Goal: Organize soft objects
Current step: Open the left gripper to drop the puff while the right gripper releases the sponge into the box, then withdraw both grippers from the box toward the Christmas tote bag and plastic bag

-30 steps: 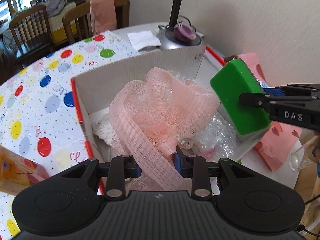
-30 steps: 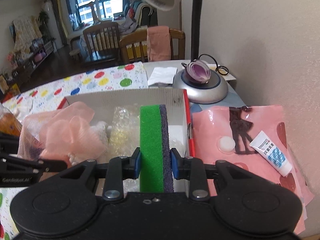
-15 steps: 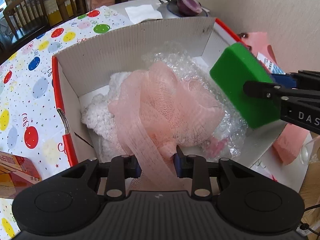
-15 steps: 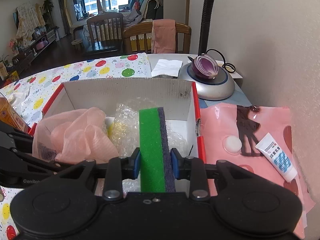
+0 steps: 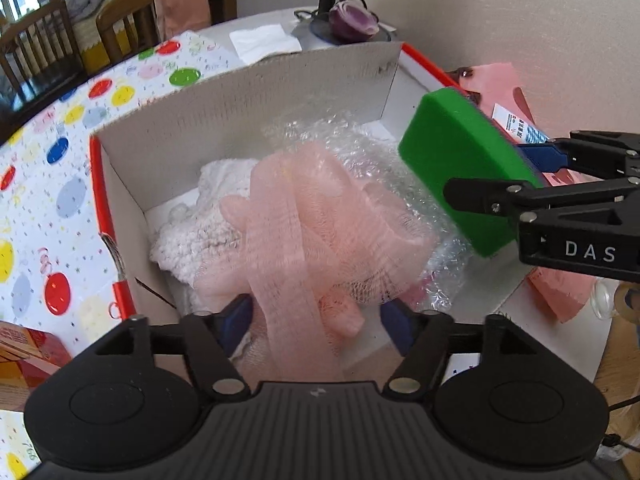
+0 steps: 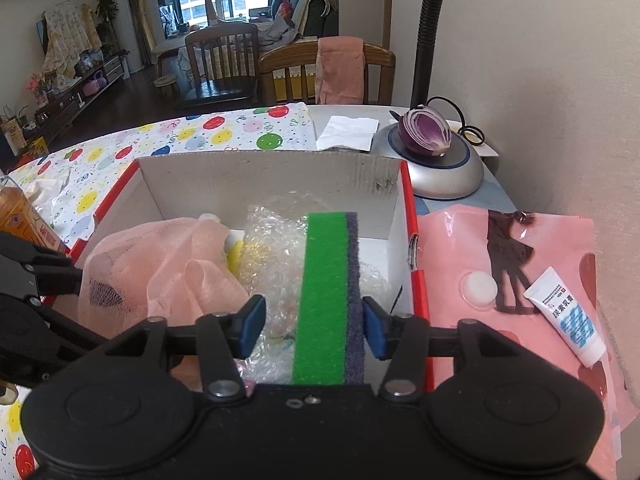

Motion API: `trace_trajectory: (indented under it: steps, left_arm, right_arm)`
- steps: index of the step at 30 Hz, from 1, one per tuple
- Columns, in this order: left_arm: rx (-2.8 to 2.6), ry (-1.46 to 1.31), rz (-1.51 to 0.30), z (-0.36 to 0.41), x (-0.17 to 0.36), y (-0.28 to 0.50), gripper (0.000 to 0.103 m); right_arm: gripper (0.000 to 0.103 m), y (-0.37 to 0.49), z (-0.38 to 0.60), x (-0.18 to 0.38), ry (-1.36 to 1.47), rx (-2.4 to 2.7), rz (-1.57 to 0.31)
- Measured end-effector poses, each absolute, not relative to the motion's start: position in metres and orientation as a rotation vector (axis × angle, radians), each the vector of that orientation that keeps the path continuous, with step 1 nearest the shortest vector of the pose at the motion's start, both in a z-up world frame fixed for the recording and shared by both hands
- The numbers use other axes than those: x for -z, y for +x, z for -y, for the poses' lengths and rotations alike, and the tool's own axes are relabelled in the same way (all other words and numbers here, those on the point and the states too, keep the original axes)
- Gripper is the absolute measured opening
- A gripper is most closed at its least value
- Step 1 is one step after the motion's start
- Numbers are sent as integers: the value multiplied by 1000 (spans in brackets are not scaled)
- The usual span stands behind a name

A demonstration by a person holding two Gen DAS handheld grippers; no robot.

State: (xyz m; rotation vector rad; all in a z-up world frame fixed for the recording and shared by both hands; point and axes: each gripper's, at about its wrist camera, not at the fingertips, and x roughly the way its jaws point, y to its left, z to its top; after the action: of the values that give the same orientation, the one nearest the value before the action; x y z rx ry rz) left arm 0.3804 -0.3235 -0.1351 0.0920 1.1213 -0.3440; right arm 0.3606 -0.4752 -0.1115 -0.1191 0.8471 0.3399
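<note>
A red-edged cardboard box (image 5: 248,104) holds bubble wrap (image 5: 360,148) and a white fluffy cloth (image 5: 200,224). The pink mesh bath pouf (image 5: 320,232) lies loose between the spread jaws of my open left gripper (image 5: 316,320), inside the box. It also shows in the right wrist view (image 6: 160,264). My right gripper (image 6: 314,326) is open over the box (image 6: 272,176). The green sponge (image 6: 324,292) with its dark scrub side stands between the spread pads, touching the right pad only. It also shows in the left wrist view (image 5: 460,160).
A balloon-print cloth (image 6: 200,136) covers the table left of the box. A lamp base with a halved red onion (image 6: 426,136) stands behind it. A pink bag (image 6: 520,264) with a white tube (image 6: 568,316) lies to the right. An orange carton (image 5: 24,352) sits at left.
Both grippers have opened. The left jaws let go of the pink pouf and the right jaws let go of the green sponge, both over the box.
</note>
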Motion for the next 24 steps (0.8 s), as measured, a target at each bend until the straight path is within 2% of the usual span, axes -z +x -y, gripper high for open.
trace_trajectory:
  steps: [3, 24]
  left_arm:
    - [345, 88, -1098, 322, 129, 376, 73]
    - [309, -91, -870, 273, 54, 319, 73]
  right_arm:
    - [63, 357, 475, 107, -121, -355, -835]
    - [76, 315, 468, 43, -61, -498, -705]
